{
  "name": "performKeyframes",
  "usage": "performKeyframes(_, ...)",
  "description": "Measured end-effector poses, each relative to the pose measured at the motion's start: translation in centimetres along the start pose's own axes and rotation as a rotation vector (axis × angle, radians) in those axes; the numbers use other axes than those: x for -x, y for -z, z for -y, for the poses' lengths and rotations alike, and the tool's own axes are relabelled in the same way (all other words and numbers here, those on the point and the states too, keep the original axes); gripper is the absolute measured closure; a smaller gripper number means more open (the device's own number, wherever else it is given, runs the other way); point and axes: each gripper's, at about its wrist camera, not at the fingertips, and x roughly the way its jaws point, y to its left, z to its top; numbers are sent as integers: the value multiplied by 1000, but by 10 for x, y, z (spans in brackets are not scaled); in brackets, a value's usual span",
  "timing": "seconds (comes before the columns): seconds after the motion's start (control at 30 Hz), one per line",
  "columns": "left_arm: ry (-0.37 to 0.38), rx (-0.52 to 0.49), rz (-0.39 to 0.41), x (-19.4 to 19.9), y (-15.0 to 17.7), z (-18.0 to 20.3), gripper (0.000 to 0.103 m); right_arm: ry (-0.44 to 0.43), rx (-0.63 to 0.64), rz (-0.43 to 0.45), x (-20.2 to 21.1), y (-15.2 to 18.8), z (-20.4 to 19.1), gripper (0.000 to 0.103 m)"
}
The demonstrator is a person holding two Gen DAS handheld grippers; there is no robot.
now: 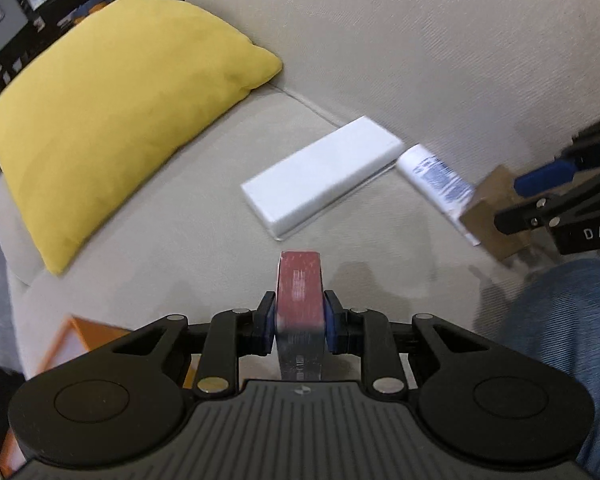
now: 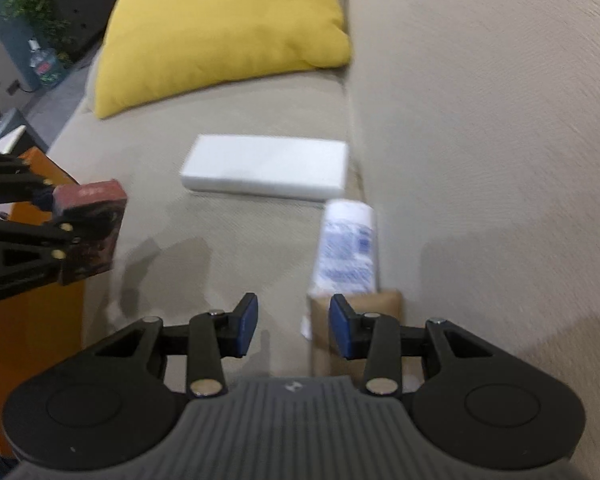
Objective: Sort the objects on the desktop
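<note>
The left tool (image 1: 299, 322) was closed tight on a small dark red card box with a silver end (image 1: 300, 300), its blue pads pressing both flat sides, and the box hung in the air above the beige cloth sofa seat (image 1: 180, 216). The step in hand looked like carrying this box off to its sorting place, maybe the orange box (image 1: 74, 338) low on the left side, though only a corner of it showed. To do it well, the grip should stay firm and the box should stay level so it would not slip out. The right tool (image 2: 293, 328) was open and held nothing; its pads stood apart just by a brown cardboard box (image 2: 356, 320), with one pad in front of it. A white tube with blue print (image 2: 346, 248) lay touching that brown box, and a flat white foam block (image 2: 264, 168) lay just past the tube, near the crack where the seat met the sofa back. A big soft yellow pillow (image 1: 112, 112) leaned at the far left end of the seat. The middle of the seat was bare, so there was open room there for both tools. The seat edge dropped off on the left, and a knee in blue jeans (image 1: 560, 320) sat close on the right, so the tools should not swing wide.
</note>
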Motion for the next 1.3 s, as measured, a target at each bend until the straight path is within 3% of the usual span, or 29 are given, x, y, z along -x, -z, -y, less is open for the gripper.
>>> performKeyframes(0.17,-15,38,55,13,10,13,77,44,4,-39,3,14,8,62)
performKeyframes(0.47,29,183,41,20,35,7,77,118,100,-92,-13,6,-6,60)
performKeyframes(0.63,46,221,63,20,43,4,77,128,224,-151,-19,-6,-19,50)
performKeyframes(0.73,53,213,66,19,45,3,77,97,340,-156,-5,-20,-23,48)
performKeyframes(0.87,56,194,34,17,46,3,77,59,506,-226,0,-30,-29,49)
performKeyframes(1.07,62,201,7,11,48,2,77,88,905,-262,-9,-18,-36,50)
performKeyframes(1.17,65,216,13,11,48,2,77,54,1095,-337,-20,-6,-37,49)
performKeyframes(1.3,66,222,13,11,46,2,77,71,1234,-415,-40,0,-41,36)
